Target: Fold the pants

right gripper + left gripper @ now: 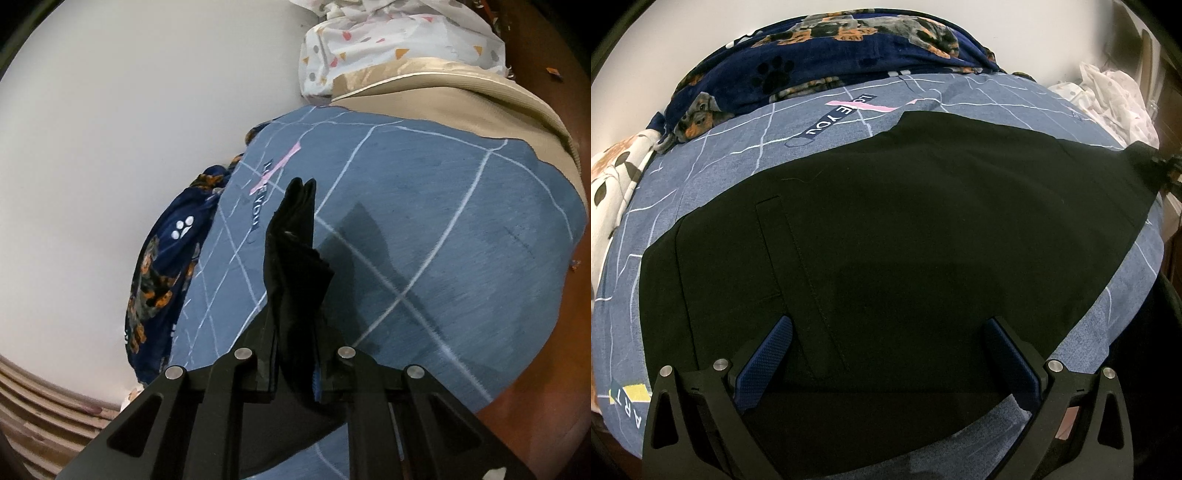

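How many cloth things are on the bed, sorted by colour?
Black: 1, the pants
Grey-blue: 1, the checked bed sheet
Navy: 1, the puppy blanket
White with spots: 1, the crumpled cloth
Beige: 1, the cover
Total: 5

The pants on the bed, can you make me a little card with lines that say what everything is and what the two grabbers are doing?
pants: black pants, spread on the blue sheet
left gripper: left gripper open, over the waist end
right gripper: right gripper shut on the leg end, raised off the sheet
behind: dog blanket bunched by the wall
fold: not done yet
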Demonstrator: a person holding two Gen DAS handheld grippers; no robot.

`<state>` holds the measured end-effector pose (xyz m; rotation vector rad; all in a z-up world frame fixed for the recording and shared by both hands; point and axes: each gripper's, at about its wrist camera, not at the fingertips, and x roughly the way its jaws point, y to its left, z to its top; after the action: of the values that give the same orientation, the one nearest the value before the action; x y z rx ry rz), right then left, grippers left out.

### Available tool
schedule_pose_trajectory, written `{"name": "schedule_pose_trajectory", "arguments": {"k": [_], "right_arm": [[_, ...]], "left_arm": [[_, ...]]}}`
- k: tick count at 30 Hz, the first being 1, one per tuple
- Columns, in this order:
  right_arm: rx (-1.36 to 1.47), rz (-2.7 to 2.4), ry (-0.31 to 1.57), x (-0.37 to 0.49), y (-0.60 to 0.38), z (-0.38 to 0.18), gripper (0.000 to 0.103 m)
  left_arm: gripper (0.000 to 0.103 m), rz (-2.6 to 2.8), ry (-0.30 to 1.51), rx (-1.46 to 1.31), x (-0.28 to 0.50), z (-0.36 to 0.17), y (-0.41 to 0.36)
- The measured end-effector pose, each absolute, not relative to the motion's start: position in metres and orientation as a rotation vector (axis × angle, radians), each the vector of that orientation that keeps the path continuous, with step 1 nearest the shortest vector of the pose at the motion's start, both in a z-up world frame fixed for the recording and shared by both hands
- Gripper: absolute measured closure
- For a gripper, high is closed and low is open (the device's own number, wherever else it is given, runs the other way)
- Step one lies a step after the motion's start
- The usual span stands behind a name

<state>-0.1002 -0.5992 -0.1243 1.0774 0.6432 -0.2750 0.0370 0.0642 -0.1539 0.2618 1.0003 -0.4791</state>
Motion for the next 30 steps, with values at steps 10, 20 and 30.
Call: {"name": "schedule_pose_trajectory", "arguments": {"k": [10, 20, 30], "right_arm": [[1.057, -0.21, 0.655, -0.089, -0.575, -0.114, 0.091], [1.037, -0.166, 0.679, -0.078, -0.553, -0.109, 0.09], [1.027, -0.138, 0.703, -0.072, -0.538, -0.111, 0.09]], "left_arm": [[0.0, -0.479, 1.0, 0.262, 0.037, -0.154, 0.064], [0.0, -0.479, 1.0, 0.263, 0.037, -0.154, 0.064], [0.0, -0.478, 1.0, 0.262, 0.037, -0.154, 0.064]]}}
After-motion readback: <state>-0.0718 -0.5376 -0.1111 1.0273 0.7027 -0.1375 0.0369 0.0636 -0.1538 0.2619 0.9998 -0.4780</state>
